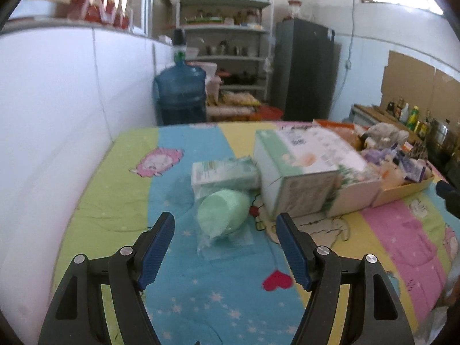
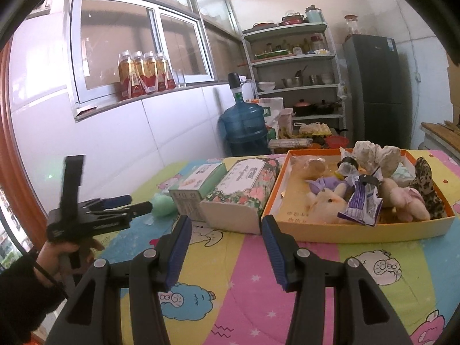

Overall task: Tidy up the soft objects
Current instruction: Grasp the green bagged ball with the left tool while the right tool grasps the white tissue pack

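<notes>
A mint green soft roll in a clear plastic wrap [image 1: 222,217] lies on the striped cartoon bedsheet, just ahead of my open, empty left gripper [image 1: 225,224]. It shows as a green lump in the right wrist view [image 2: 164,205], in front of the left gripper [image 2: 126,204]. An orange-rimmed cardboard tray [image 2: 353,231] holds several plush toys [image 2: 325,199] and a purple packet [image 2: 363,201]. My right gripper [image 2: 227,228] is open and empty, short of the tray's near left corner.
A pale green tissue pack [image 1: 224,174] lies behind the roll. A green-white box [image 1: 299,169] and a floral box [image 2: 244,192] stand left of the tray. White tiled wall on the left, water jug [image 2: 244,126], shelf and fridge [image 2: 373,92] beyond the bed.
</notes>
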{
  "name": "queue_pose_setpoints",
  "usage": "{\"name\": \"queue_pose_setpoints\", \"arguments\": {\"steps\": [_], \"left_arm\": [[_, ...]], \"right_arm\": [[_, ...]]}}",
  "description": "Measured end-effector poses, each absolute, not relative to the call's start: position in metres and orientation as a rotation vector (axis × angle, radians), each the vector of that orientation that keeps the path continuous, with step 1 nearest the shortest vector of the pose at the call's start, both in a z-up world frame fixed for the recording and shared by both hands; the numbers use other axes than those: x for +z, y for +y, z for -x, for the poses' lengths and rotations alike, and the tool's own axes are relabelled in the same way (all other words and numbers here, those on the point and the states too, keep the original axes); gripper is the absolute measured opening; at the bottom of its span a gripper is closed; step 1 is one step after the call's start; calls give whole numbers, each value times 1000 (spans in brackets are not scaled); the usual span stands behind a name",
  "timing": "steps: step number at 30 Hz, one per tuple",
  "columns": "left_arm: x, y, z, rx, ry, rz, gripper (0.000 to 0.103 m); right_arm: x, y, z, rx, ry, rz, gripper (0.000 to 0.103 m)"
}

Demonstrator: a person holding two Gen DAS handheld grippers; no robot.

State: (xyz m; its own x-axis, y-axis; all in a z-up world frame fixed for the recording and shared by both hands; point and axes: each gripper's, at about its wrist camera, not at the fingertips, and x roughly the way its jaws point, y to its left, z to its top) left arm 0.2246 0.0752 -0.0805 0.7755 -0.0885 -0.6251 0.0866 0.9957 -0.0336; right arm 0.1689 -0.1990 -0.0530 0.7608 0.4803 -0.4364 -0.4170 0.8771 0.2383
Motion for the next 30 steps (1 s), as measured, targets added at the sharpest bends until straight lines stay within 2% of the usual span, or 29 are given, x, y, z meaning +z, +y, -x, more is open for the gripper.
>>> {"name": "queue_pose_setpoints", "arguments": {"steps": [11, 17, 18, 19, 22, 30], "left_arm": [[-109, 90, -280, -150, 857, 91, 74], [-113, 92, -296, -146, 884, 121, 74], [-113, 92, -297, -148, 882, 118, 69], [-113, 91, -297, -159, 880, 121, 59], [-112, 90, -295, -172, 872, 117, 47], [-103, 94, -264, -179, 815, 152, 46]], "right_arm": [[-62, -206, -177, 474, 536, -155, 51], [-70, -207, -185, 477, 562, -174, 51], [-71, -207, -185, 479, 567, -176, 51], [-73, -206, -187, 478, 573, -175, 51], [-76, -201, -188, 479, 583, -165, 51], [-75, -197, -187, 497, 583, -146, 51]]}}
